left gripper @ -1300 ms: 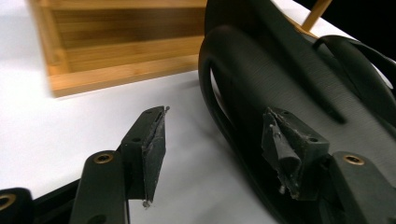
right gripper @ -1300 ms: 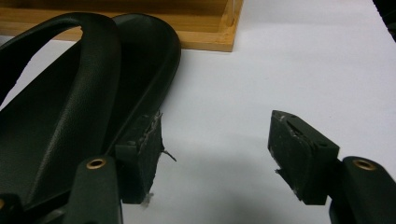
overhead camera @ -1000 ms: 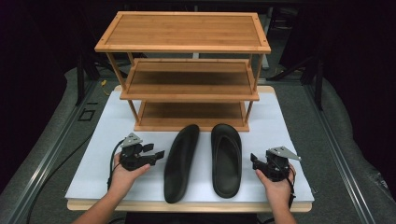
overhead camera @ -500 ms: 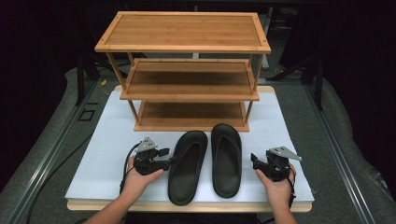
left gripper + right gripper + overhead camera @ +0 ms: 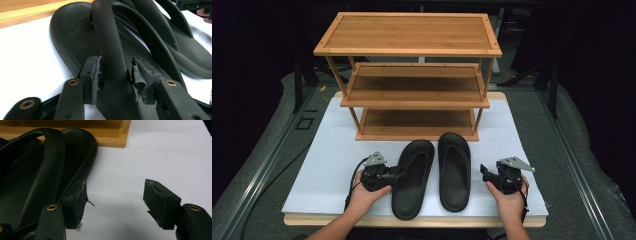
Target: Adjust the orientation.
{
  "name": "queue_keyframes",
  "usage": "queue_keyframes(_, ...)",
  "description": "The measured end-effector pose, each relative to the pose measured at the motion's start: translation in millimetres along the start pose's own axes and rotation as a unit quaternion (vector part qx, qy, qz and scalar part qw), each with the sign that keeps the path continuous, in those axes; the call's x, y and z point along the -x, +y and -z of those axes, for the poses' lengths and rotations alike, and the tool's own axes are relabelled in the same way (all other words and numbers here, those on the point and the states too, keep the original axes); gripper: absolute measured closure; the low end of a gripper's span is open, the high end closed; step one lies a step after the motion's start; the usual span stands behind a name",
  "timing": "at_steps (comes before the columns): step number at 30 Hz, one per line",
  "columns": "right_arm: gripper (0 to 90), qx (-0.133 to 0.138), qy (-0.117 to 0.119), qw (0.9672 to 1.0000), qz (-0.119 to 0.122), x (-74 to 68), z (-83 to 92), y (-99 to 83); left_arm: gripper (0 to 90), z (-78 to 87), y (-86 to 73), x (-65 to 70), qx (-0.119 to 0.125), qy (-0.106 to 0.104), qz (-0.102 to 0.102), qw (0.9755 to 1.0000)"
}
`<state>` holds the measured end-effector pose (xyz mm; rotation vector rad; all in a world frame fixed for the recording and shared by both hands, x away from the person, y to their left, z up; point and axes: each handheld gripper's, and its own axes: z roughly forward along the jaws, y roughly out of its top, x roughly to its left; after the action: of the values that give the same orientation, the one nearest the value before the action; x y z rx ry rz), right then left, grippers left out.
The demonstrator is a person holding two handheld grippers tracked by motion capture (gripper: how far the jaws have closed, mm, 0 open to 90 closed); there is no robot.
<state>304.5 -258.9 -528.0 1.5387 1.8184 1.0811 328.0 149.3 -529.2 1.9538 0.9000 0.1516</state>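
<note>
Black sandals [image 5: 412, 177] lie side by side before the rack [image 5: 412, 75]. Left gripper [image 5: 398, 175] has slid in, its jaws just closing around the left sandal's strap [image 5: 110, 50], pads not yet pressing; pickup looks imminent. Right gripper [image 5: 484, 172] waits open.

High view looks forward and down from above the person's side, taking in the whole white table [image 5: 327, 165] and the three-tier bamboo shelf rack [image 5: 409, 45]. Left gripper view sits low and very close, facing along the strap of the left black rubber flip-flop [image 5: 110, 45]. Right gripper view hugs the tabletop beside the right black flip-flop [image 5: 37, 177]. All three views share the flip-flops and the rack's base.
</note>
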Motion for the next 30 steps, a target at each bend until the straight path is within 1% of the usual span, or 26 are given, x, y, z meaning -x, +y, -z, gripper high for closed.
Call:
queue_keyframes(1,35.4,0.000,0.000,1.0000,0.000,0.0,0.0,0.0,57.7,-1.1,0.2,0.9,-0.002,0.001,-0.002,1.0000)
queue_keyframes(2,35.4,-0.004,0.000,1.0000,0.001,0.1,0.2,0.2,62.4,-1.6,0.4,0.9,-0.005,0.004,-0.010,0.9999)
queue_keyframes(3,35.4,-0.004,0.000,1.0000,0.001,0.1,0.2,0.2,62.4,-2.5,0.3,1.7,-0.007,0.003,-0.007,0.9999)
queue_keyframes(4,35.5,0.000,0.001,1.0000,-0.001,0.0,0.1,0.1,63.6,-1.7,0.9,2.5,-0.008,0.008,-0.009,0.9999)
queue_keyframes(5,35.5,0.000,0.001,1.0000,-0.001,0.0,0.1,0.1,64.7,-1.7,0.9,2.5,-0.008,0.008,-0.009,0.9999)
queue_keyframes(6,35.7,0.001,-0.001,1.0000,-0.002,0.4,0.4,0.1,65.6,0.9,1.8,3.0,-0.008,0.013,-0.010,0.9998)
queue_keyframes(7,35.7,0.001,-0.001,1.0000,-0.002,0.4,0.4,0.1,66.8,0.9,1.8,3.0,-0.008,0.013,-0.010,0.9998)
queue_keyframes(8,35.7,0.001,0.000,1.0000,-0.003,1.2,0.5,0.1,67.8,4.3,2.2,1.5,-0.006,0.027,-0.016,0.9995)
queue_keyframes(11,35.8,0.003,-0.001,1.0000,-0.005,1.3,0.3,0.0,69.7,8.3,2.8,-2.4,-0.001,0.033,-0.011,0.9994)
queue_keyframes(14,35.9,0.000,0.000,1.0000,-0.005,2.1,0.7,0.0,70.7,14.5,3.8,-7.1,0.003,0.052,-0.011,0.9986)
queue_keyframes(15,35.9,0.001,0.000,1.0000,-0.006,2.4,0.8,-0.1,71.2,16.6,4.0,-8.5,0.003,0.054,-0.011,0.9985)
queue_keyframes(16,36.0,0.001,0.000,1.0000,-0.009,3.1,1.1,-0.1,71.5,20.5,3.8,-11.2,0.003,0.066,-0.020,0.9976)
queue_keyframes(17,36.0,0.001,0.000,1.0000,-0.009,3.1,1.1,-0.1,71.6,20.5,3.8,-11.2,0.003,0.066,-0.020,0.9976)
queue_keyframes(20,36.0,0.002,0.001,0.9999,-0.011,4.1,1.7,-0.1,71.8,26.5,2.9,-15.2,0.002,0.085,-0.035,0.9958)
queue_keyframes(22,36.0,0.003,0.000,0.9999,-0.011,4.3,2.0,-0.1,71.9,30.9,2.5,-18.9,0.003,0.096,-0.039,0.9946)
queue_keyframes(24,36.0,0.003,0.000,0.9999,-0.011,4.4,1.9,-0.2,71.8,35.1,1.6,-24.5,0.006,0.104,-0.036,0.9939)
queue_keyframes(27,36.0,0.002,0.001,0.9999,-0.013,4.2,1.9,-0.2,71.2,38.7,-0.9,-33.8,0.001,0.108,-0.030,0.9937)
queue_keyframes(29,35.9,0.002,0.000,0.9999,-0.015,3.7,1.7,-0.4,70.8,40.0,-2.6,-38.8,-0.001,0.105,-0.018,0.9943)
queue_keyframes(30,35.9,0.000,0.000,0.9999,-0.014,3.8,1.4,-0.5,70.5,40.8,-3.4,-40.1,0.003,0.101,-0.010,0.9948)
